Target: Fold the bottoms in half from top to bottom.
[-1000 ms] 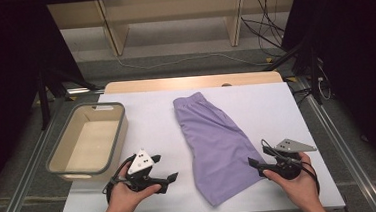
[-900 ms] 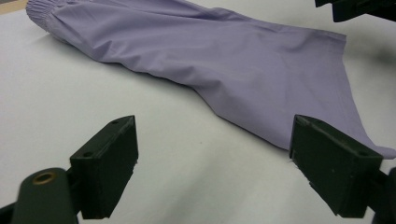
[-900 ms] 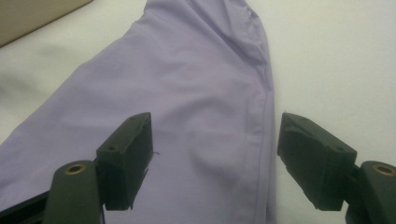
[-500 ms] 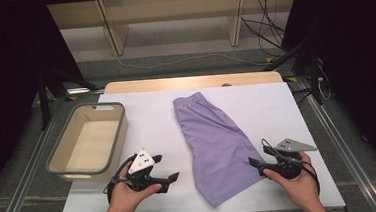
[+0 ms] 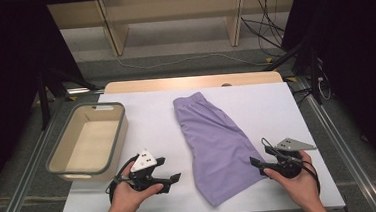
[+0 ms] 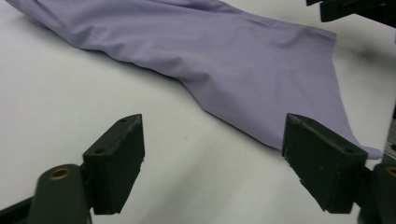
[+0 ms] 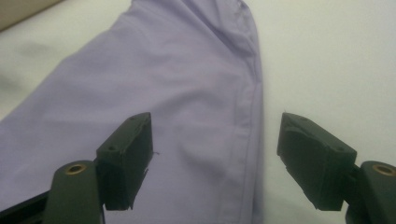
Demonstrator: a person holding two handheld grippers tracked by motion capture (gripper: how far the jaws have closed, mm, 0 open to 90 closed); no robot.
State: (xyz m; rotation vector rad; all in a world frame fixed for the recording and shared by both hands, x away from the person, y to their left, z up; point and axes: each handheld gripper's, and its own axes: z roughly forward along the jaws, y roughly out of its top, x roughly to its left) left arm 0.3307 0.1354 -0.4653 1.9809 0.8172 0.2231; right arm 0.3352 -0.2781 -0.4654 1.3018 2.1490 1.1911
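On white table point(image 5: 141, 114), mid-right: purple shorts point(image 5: 213, 139) lie flat, waistband at far end | your L gripper point(image 5: 173, 178) just beside shorts' near-left edge, jaws wide, just been closing a bit, nothing btwn | your R gripper point(image 5: 256, 162) jaws apart over shorts' right hem, no grip | beige bin point(image 5: 59, 155) far left

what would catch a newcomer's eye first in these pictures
The lilac shorts lie flat and slantwise in the middle of the white table. An empty beige bin stands at its left edge. Near the front edge, the left gripper and right gripper, both open, flank the shorts' hem.
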